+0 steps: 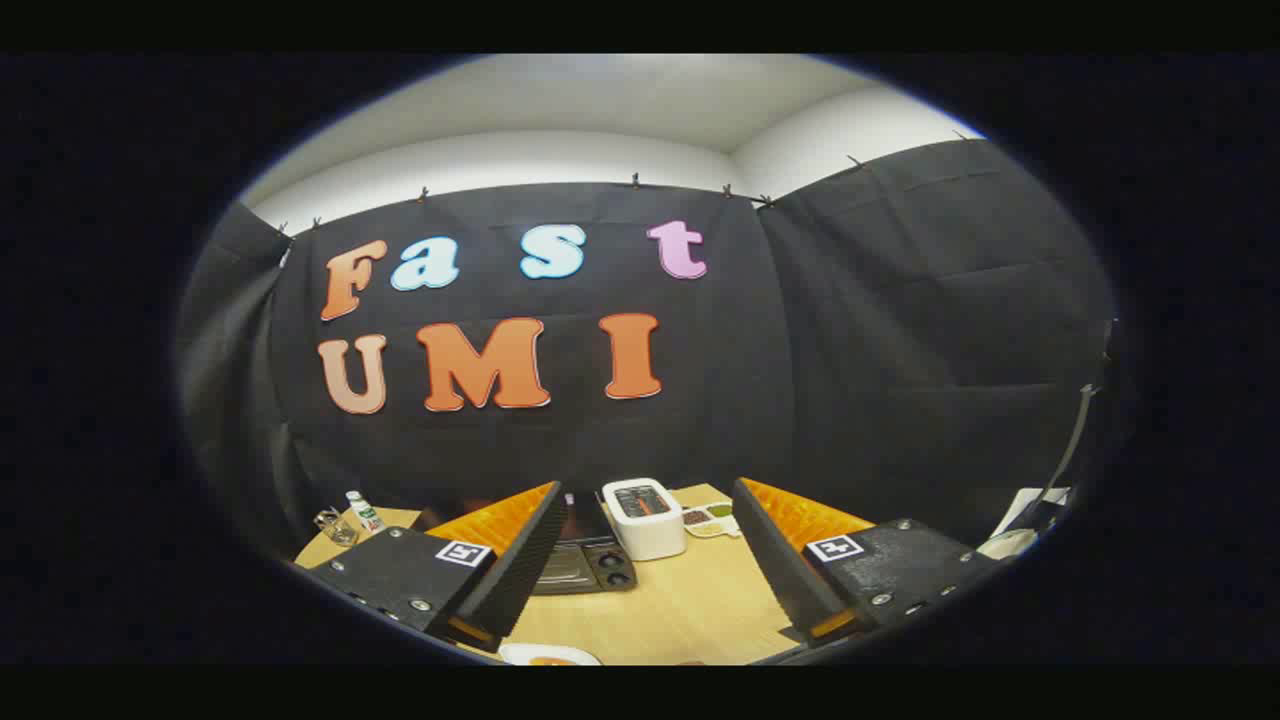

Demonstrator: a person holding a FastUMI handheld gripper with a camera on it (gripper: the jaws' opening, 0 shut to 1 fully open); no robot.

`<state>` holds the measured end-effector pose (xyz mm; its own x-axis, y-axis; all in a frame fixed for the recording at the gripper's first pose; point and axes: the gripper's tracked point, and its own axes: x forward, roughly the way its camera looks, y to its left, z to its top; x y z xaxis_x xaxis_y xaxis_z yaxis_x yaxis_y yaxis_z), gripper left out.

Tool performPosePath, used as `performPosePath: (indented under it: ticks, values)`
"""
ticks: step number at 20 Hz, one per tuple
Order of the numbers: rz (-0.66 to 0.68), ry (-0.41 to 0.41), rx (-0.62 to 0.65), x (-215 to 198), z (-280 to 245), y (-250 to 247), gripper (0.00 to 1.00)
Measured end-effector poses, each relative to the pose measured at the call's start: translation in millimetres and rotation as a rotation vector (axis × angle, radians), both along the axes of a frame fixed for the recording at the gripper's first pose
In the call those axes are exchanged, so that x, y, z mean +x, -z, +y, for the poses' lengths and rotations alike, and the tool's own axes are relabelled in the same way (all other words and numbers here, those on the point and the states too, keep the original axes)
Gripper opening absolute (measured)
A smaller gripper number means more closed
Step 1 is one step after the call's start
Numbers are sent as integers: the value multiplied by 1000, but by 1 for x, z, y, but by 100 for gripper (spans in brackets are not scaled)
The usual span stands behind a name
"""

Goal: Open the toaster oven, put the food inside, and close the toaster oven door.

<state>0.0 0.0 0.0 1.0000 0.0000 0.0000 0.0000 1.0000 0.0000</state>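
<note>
We're pre-opening: hand-held gripper spread wide, holding nothing. Toaster oven sits at 11 o'clock; next we probably reach its door.

Pale matt wood-grain table, glossy white plastic toaster, ribbed fingers apart.

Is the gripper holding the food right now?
No, the gripper is open, its fingers apart above the wooden table with nothing between them.

Even, soft overhead light; strong fisheye bending at edges, slight overall blur, no glare.
</note>
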Motion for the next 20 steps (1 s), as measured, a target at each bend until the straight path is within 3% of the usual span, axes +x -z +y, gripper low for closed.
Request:
performPosePath:
  ticks: [10,20]
  values:
    - [9,-83,-28,4,38,6,99]
    - [21,-81,-18,12,53,26,98]
